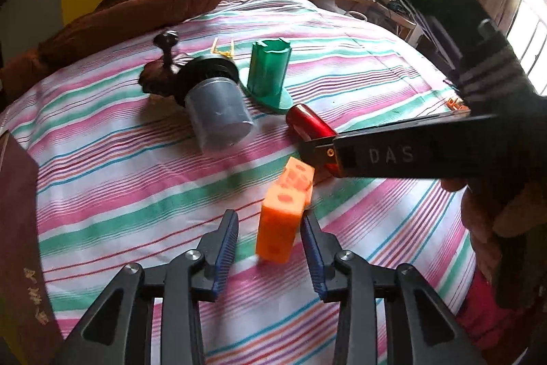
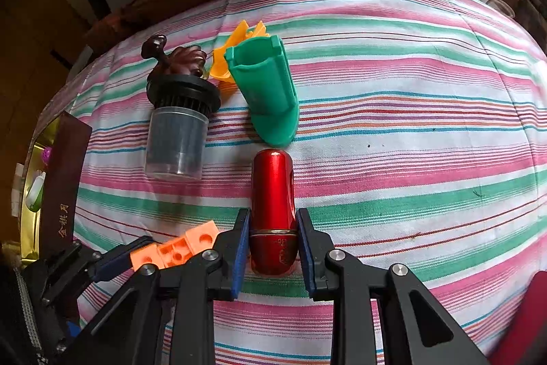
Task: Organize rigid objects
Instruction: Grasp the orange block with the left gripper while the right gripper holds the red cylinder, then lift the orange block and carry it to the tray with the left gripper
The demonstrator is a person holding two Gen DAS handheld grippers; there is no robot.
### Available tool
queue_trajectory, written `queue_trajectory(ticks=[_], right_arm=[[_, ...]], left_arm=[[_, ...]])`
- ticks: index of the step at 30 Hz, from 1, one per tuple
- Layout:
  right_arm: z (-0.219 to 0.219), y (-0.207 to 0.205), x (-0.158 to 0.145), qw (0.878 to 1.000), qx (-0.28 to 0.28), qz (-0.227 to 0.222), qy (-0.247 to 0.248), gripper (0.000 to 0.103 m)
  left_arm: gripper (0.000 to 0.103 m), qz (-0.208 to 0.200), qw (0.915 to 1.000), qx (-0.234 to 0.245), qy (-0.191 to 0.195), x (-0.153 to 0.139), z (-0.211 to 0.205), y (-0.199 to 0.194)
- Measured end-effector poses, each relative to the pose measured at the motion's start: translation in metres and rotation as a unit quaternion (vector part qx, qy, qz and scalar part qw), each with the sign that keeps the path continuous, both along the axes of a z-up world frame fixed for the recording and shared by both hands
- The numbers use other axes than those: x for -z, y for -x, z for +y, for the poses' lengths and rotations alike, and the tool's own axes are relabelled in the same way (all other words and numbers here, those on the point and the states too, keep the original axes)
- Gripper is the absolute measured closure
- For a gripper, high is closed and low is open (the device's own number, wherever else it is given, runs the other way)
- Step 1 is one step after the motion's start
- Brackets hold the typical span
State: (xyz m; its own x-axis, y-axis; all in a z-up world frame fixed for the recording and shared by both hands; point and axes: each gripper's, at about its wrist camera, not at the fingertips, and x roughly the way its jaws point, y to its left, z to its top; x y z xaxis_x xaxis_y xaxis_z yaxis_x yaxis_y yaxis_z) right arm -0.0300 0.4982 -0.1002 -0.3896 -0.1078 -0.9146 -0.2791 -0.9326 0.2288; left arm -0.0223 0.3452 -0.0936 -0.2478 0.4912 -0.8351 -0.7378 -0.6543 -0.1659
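Nearest, the left gripper stands half open around the orange block, pads not pressing it. Just beside that block, the right gripper clamps the red cylinder. Beyond the cylinder, the green holder and grey canister lie unsorted; most work seems left.

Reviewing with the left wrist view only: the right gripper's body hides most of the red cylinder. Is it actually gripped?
Observer: Yes. The right wrist view shows the right gripper with both pads pressed on the red cylinder, around the seam near its flat end.
Reviewer: Where does its rounded end point?
Observer: Toward the green holder, close to its base. I cannot tell if they touch.
Reviewer: And that thin yellow thing behind the holder?
Observer: It is a yellow-orange plastic piece with pointed flaps, sitting just behind the holder's open top.
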Motion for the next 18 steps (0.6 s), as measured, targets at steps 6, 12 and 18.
queue_trajectory(ticks=[6,12,18], right_arm=[[0.002,0.001,0.002,1.000,0.004,0.003,0.010,0.076],[-0.009,0.006,0.003,1.000,-0.005,0.005,-0.011,0.076],[-0.018,0.010,0.004,0.999,-0.014,0.005,-0.030,0.076]], left_arm=[[0.085,-0.012,0.9995,0.006,-0.028,0.000,-0.003,-0.003],[0.085,-0.002,0.9981,-0.011,-0.061,-0.014,-0.033,-0.016],[0.085,0.005,0.9961,-0.028,-0.084,-0.026,-0.067,-0.031]])
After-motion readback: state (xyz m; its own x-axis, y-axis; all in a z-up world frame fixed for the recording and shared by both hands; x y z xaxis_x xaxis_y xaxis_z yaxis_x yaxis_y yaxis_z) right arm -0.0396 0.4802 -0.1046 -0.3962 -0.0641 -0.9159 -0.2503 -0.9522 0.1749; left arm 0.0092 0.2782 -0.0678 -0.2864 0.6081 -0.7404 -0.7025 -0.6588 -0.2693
